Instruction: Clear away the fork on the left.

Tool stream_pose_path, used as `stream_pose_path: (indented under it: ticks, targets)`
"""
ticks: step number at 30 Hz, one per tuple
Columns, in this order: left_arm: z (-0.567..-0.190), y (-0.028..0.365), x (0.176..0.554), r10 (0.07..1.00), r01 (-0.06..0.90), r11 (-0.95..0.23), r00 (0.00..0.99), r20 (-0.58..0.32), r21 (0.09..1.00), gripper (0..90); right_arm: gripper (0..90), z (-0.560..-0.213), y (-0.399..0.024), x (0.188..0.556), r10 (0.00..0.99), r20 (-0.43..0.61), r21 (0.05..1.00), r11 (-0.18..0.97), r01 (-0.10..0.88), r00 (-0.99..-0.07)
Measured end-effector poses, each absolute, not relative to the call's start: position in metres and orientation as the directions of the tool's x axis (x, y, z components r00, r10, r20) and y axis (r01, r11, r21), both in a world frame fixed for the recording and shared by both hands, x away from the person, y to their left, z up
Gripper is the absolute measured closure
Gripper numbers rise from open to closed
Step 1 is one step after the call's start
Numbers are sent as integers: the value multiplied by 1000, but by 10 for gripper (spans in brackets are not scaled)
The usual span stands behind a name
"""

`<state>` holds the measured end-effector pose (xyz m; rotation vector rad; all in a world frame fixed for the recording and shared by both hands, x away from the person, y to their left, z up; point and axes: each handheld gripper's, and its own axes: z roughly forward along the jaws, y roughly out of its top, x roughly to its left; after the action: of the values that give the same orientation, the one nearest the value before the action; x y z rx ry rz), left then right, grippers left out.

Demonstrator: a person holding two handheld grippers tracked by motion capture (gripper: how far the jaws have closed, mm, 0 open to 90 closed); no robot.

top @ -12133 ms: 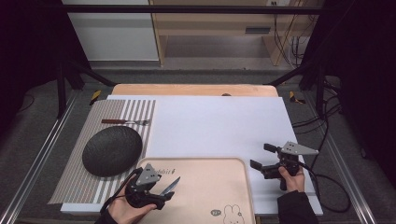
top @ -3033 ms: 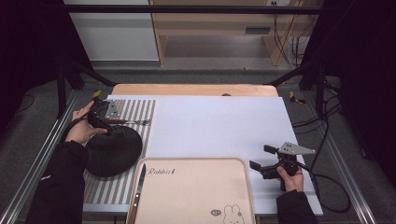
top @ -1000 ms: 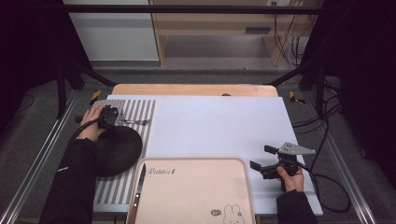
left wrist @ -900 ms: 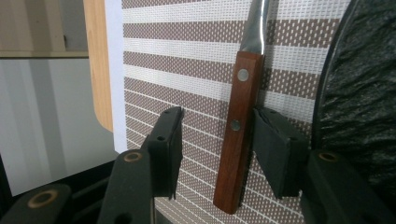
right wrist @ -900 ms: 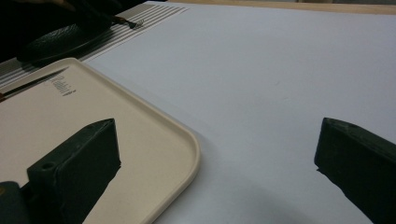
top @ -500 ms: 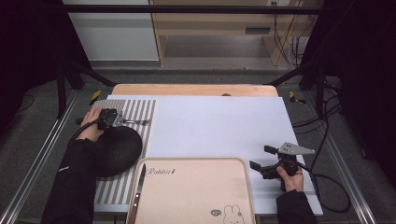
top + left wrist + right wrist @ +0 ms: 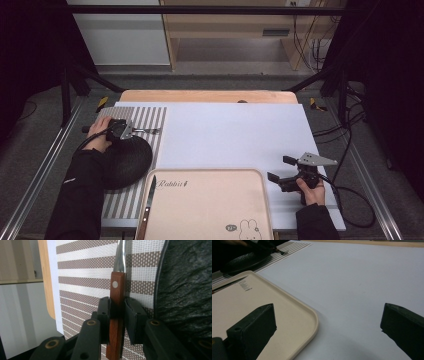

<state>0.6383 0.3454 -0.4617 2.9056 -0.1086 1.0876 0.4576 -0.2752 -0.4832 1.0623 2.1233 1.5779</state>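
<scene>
My left tongs (image 7: pixel 117 315) clench a fork (image 7: pixel 117 315) handle on the striped mat (image 7: pixel 85 280), left of frame; right tongs (image 7: pixel 327 325) gape by the tray (image 7: pixel 294 322).

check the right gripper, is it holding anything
No, the right gripper has its jaws wide apart over the white table with nothing between them.

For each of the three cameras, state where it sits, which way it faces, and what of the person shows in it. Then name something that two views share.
High view: above the person's side, facing forward and down on the white table; both forearms, the left tool, the right tool.
Left gripper view: on the left tool, looking along its jaws at the wooden-handled fork on the striped mat.
Right gripper view: on the right tool, facing across the table; jaws wide apart.
Shared: the beige tray, in the high and right gripper views.
</scene>
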Motion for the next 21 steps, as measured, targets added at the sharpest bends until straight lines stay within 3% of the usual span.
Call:
stream_pose_path:
  ticks: [21]
  targets:
    - [-462,343,637,-73,-82,-996,748,660,-16,769,2,-483,-275,458,704,189,914,130,385,-685]
